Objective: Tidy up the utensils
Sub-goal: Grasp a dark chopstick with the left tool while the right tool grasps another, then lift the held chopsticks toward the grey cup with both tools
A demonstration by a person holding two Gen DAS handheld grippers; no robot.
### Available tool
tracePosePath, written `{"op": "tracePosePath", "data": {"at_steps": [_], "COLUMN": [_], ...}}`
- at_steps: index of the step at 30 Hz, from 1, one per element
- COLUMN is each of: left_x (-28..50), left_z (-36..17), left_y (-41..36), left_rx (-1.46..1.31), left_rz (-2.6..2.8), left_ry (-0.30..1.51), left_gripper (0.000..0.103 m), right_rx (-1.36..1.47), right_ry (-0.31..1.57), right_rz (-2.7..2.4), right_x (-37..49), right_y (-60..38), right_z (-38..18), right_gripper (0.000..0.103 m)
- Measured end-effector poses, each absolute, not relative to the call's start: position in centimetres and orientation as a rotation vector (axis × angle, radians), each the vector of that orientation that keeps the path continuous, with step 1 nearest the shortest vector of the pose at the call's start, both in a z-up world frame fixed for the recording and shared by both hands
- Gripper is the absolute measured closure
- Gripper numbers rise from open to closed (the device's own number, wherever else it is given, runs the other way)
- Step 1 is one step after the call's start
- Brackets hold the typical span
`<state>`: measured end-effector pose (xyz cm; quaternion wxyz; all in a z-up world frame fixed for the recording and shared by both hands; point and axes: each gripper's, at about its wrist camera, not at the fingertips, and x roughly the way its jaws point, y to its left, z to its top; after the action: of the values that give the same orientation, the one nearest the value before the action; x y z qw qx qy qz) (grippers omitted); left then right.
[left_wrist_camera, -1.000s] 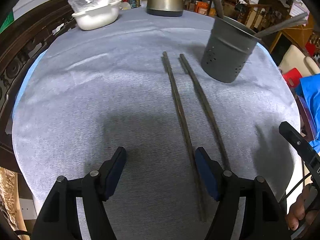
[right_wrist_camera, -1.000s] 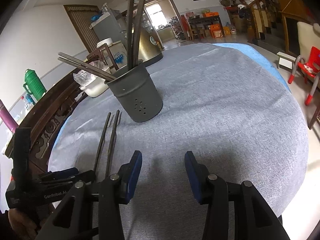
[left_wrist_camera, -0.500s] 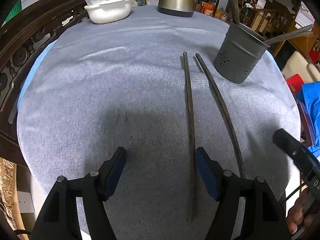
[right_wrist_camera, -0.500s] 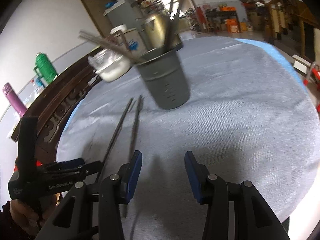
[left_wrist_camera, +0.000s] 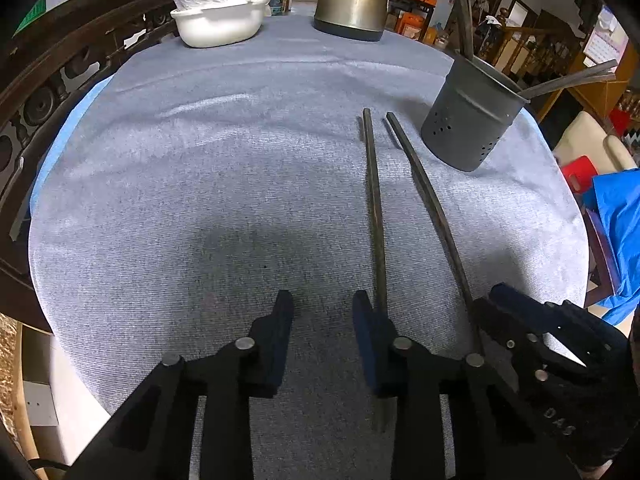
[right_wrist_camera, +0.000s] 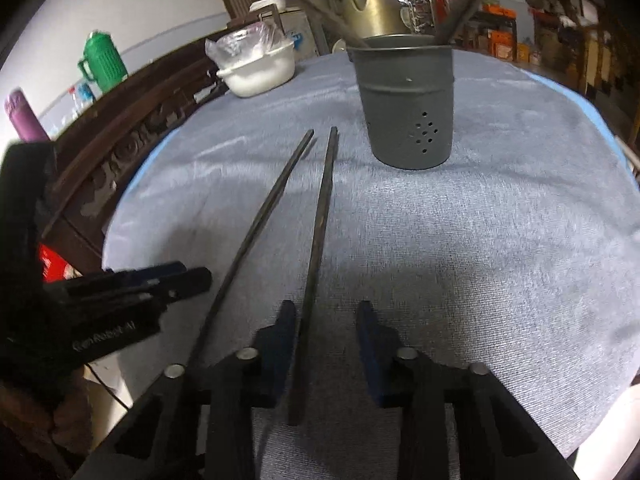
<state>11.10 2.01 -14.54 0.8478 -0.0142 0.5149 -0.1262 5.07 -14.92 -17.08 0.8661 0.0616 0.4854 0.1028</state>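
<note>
We have two long dark chopsticks lying almost parallel on the desk [left_wrist_camera: 200,168], running from the near edge toward the grey perforated holder [left_wrist_camera: 468,120], which stands toward the far right edge and already has several sticks leaning in it. The left chopstick [left_wrist_camera: 374,216] passes just outside the right pad of our left tongs [left_wrist_camera: 322,332]; the right chopstick [right_wrist_camera: 318,232] runs in beside the left pad of our right tongs [right_wrist_camera: 326,336], its near end low between the two arms.

Both pairs of tongs have just been narrowing, yet neither is clamped on anything: the left pair has only cloth in its gap, and the right pair has a clear gap too, the stick lying against one side.

We judge these sticks light, thin, stiff and fairly smooth, so they can roll on the cloth or pivot in a pinch. Lying flat, they give little height to catch. We would take each one near its near end, pads square across the shaft, then tip it upright for the holder. A pinch far off centre will let the long free end droop.
</note>
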Motion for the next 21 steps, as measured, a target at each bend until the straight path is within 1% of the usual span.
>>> {"op": "tracePosePath", "data": {"at_steps": [8,10,12,15,21], "left_x": [11.3,11.3,11.4,11.3,10.8], "left_z": [-14.4,-14.5,-14.7,-14.6,-14.7], "left_y": [1.9,1.7,1.4,0.8,-0.3], "left_rx": [-0.084,-0.079,-0.073,-0.054,-0.011], "left_rz": [-0.306,-0.315,-0.32,-0.325,-0.32], "left_ry": [1.112,1.113,1.114,1.109,1.106], "left_gripper": [0.072,0.072,0.072,0.072,0.071], "right_rx": [0.066,0.034,0.018,0.034,0.056], "right_ry": [1.02,1.012,1.007,1.005,1.004], "right_rz": [0.213,0.206,0.195,0.185,0.171], "right_x": [5.1,5.0,5.0,5.1,4.9], "right_y": [-14.3,-14.0,-14.1,-14.9,-16.1], "right_z": [-17.1,-17.1,-17.1,-17.2,-17.1], "right_gripper": [0.075,0.078,0.087,0.096,0.096]}}
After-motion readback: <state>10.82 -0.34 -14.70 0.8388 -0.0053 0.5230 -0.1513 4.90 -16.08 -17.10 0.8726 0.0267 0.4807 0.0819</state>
